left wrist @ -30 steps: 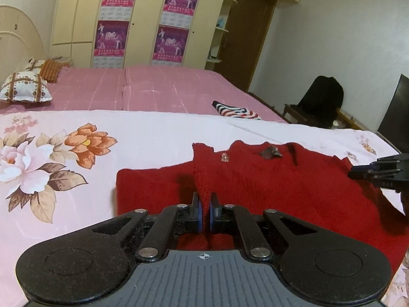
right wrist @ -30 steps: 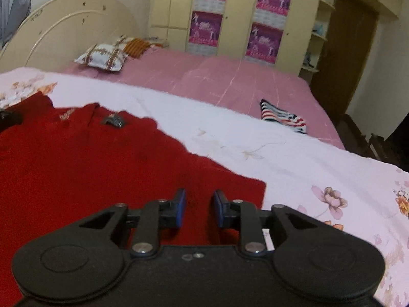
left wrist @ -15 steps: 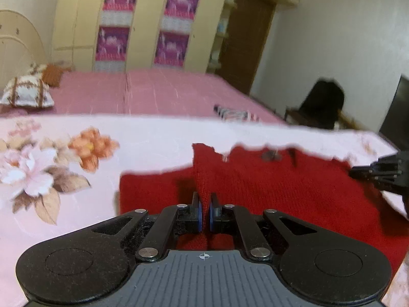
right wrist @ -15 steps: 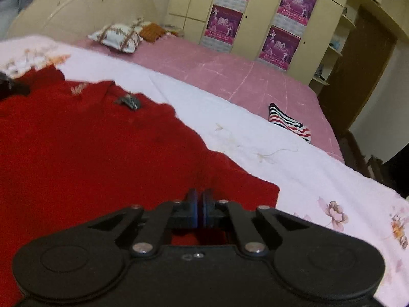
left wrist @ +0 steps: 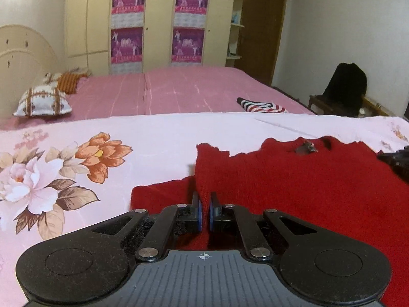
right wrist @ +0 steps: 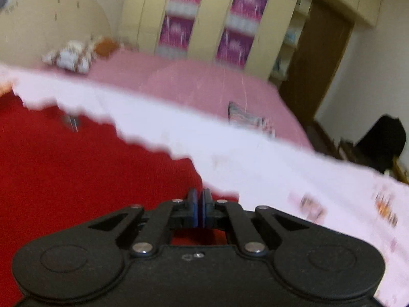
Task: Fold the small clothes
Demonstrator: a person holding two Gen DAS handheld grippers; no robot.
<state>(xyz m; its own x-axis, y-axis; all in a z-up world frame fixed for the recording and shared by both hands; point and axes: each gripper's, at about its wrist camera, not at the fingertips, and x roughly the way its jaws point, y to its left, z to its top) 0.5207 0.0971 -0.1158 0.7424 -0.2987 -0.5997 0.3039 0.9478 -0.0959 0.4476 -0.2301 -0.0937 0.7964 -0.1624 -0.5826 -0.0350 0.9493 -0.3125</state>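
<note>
L wrist view: my left gripper (left wrist: 204,208) has its fingers narrowed onto a raised fold of the red sweater (left wrist: 294,186), near its L edge. The sweater lies spread on the floral sheet (left wrist: 153,138) of the bed, one sleeve (left wrist: 163,194) out flat to the L of the grip point. The striped garment (left wrist: 260,106) sits well beyond the sweater.

R wrist view (blurred): my right gripper (right wrist: 199,208) has fingers pinched together on the sweater's R edge (right wrist: 102,168).

Status: both edges gripped, no fold laid yet. Est. early stage; all folds remain.
</note>
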